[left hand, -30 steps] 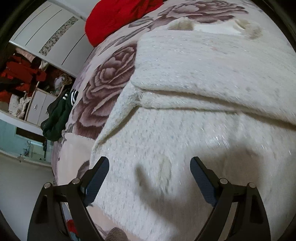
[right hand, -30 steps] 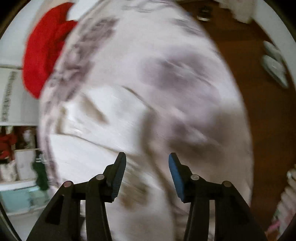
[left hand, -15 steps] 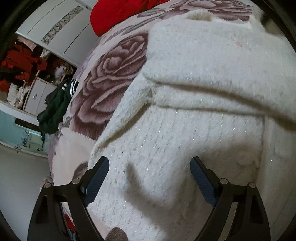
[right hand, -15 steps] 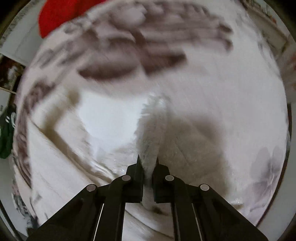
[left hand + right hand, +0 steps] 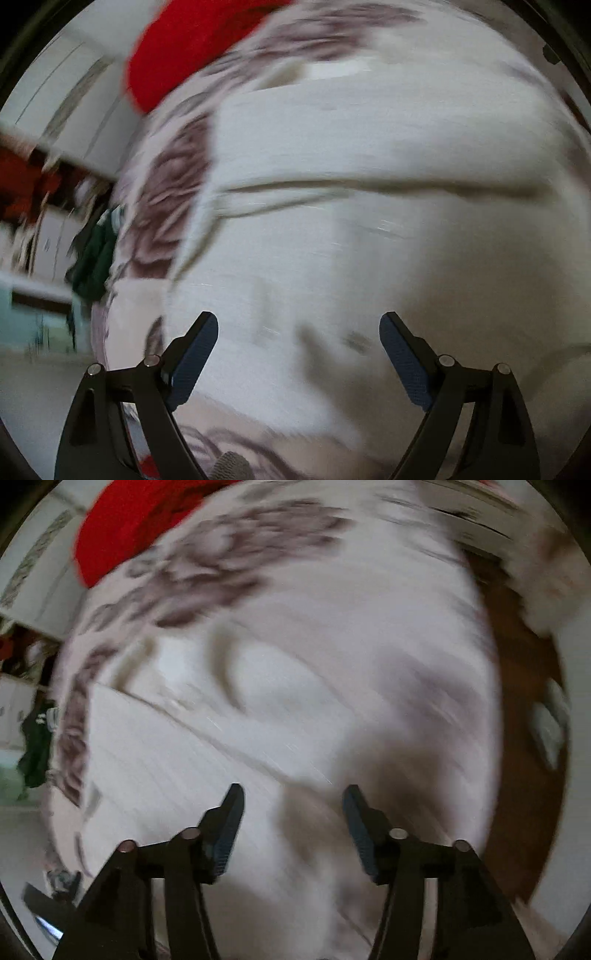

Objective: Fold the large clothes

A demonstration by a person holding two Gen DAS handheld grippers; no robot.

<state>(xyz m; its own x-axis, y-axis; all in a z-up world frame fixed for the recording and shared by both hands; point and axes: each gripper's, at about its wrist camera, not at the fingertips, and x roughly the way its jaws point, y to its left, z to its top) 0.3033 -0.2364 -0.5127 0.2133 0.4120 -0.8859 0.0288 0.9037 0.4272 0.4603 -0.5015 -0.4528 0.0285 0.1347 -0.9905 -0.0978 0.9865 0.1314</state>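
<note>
A large cream knit garment (image 5: 369, 229) lies folded on a bed with a rose-print cover (image 5: 170, 192). It also shows in the right wrist view (image 5: 207, 746), with a fold line running across it. My left gripper (image 5: 299, 332) is open and empty, hovering over the garment's near part. My right gripper (image 5: 293, 801) is open and empty above the garment's right side. Both views are blurred by motion.
A red pillow or blanket (image 5: 192, 40) lies at the head of the bed and shows in the right wrist view (image 5: 140, 520). A dark green garment (image 5: 92, 258) hangs off the bed's left side. Brown floor (image 5: 524, 768) lies right of the bed. White wardrobes (image 5: 66, 107) stand behind.
My right gripper was shut on a fold of the cream garment half a second ago; it has let go, opened and pulled back. My left gripper stayed open and shifted over the garment.
</note>
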